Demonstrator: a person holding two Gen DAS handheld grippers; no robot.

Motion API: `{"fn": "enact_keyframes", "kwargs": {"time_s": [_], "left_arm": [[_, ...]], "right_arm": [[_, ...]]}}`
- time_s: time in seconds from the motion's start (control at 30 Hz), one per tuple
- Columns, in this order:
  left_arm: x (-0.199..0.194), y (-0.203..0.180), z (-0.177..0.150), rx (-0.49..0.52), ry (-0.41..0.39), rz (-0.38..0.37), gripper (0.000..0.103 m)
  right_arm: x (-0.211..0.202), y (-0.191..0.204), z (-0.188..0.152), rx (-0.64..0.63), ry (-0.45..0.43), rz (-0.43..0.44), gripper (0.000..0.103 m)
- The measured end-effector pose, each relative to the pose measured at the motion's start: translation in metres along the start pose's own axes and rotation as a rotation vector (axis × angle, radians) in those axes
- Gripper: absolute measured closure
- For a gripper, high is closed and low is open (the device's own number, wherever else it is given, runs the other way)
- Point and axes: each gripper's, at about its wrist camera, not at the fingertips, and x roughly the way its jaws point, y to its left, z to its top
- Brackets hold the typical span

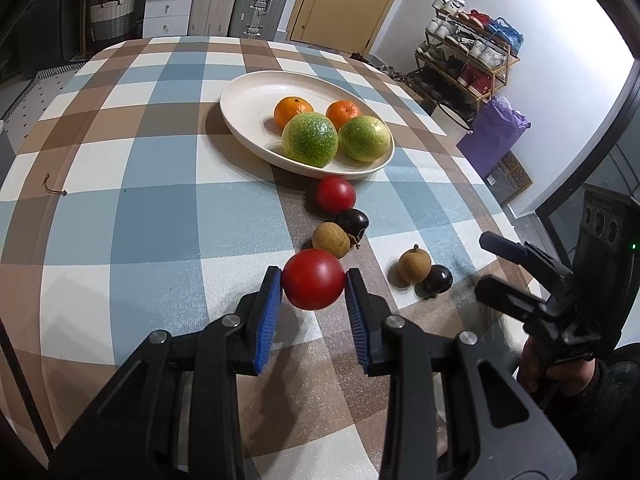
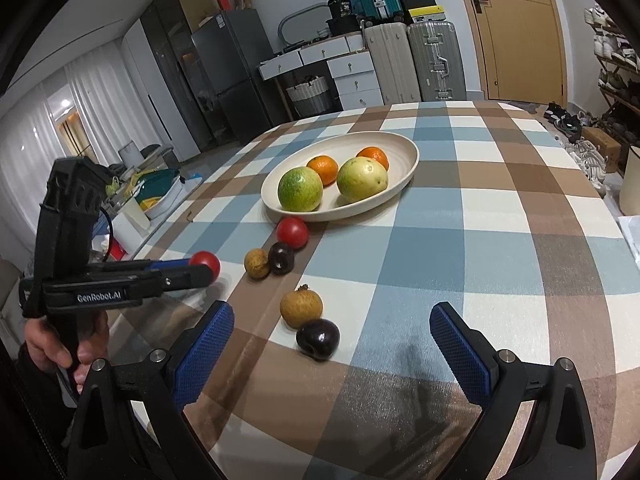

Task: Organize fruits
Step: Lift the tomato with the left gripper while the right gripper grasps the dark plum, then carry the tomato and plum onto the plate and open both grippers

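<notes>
Tomato pinched in our left gripper jaws, smooth, round: could squirt out or bruise if we squeeze harder. Right gripper jaws spread, empty, near longan.

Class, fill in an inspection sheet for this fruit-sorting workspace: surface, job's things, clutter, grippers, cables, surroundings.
Surface: table under a checked cloth, blue, brown and white.
Job's things: oval dish holding two oranges and two green fruits; on the cloth a red fruit beside the dish, two brown-and-dark fruit pairs; another red fruit held.
Clutter: small stem on the cloth at left.
Grippers: left gripper shut on the held red fruit, lifted off the cloth; right gripper open, empty.
Cables: nothing seen.
Surroundings: suitcases, drawers, fridge, door, shoe rack.
</notes>
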Motion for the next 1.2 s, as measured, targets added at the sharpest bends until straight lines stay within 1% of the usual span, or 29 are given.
{"fn": "enact_keyframes", "kwargs": {"time_s": [0.13,0.23,0.3,0.37,0.53,0.6,0.63,0.7,0.73,0.77,0.8,0.97,1.2], "left_arm": [[-0.002,-0.002,0.0,-0.002,-0.004,-0.001,0.074],[-0.004,-0.002,-0.001,-0.005,-0.007,-0.004,0.074],[-0.004,-0.002,-0.001,-0.006,-0.005,-0.003,0.074],[-0.005,-0.001,-0.001,-0.014,-0.003,-0.006,0.074],[-0.007,0.002,-0.001,-0.022,-0.004,-0.007,0.074],[-0.007,0.003,-0.001,-0.024,-0.006,-0.007,0.074],[-0.007,0.004,-0.001,-0.025,-0.006,-0.007,0.074],[-0.008,0.005,0.0,-0.026,-0.007,-0.007,0.074],[-0.008,0.006,0.0,-0.027,-0.009,-0.006,0.074],[-0.009,0.007,0.0,-0.029,-0.011,-0.005,0.074],[-0.01,0.008,0.001,-0.031,-0.014,-0.005,0.074],[-0.016,0.012,0.005,-0.04,-0.034,0.0,0.074],[-0.025,0.013,0.013,-0.038,-0.058,0.001,0.074]], "right_arm": [[0.001,0.008,-0.002,-0.04,-0.004,-0.017,0.003],[0.004,0.015,-0.004,-0.092,0.007,-0.032,0.008],[0.007,0.017,-0.006,-0.103,0.02,-0.028,0.014],[0.01,0.018,-0.007,-0.112,0.035,-0.036,0.017],[0.017,0.021,-0.009,-0.134,0.069,-0.046,0.029],[0.02,0.021,-0.01,-0.14,0.084,-0.045,0.043],[0.022,0.022,-0.011,-0.145,0.093,-0.048,0.046],[0.024,0.024,-0.013,-0.163,0.101,-0.059,0.057],[0.025,0.024,-0.013,-0.168,0.102,-0.064,0.061],[0.025,0.025,-0.014,-0.169,0.107,-0.064,0.07],[0.026,0.024,-0.014,-0.166,0.112,-0.064,0.075],[0.023,0.021,-0.011,-0.145,0.112,-0.044,0.076],[0.011,0.009,0.004,-0.075,0.059,0.0,0.076]]}}
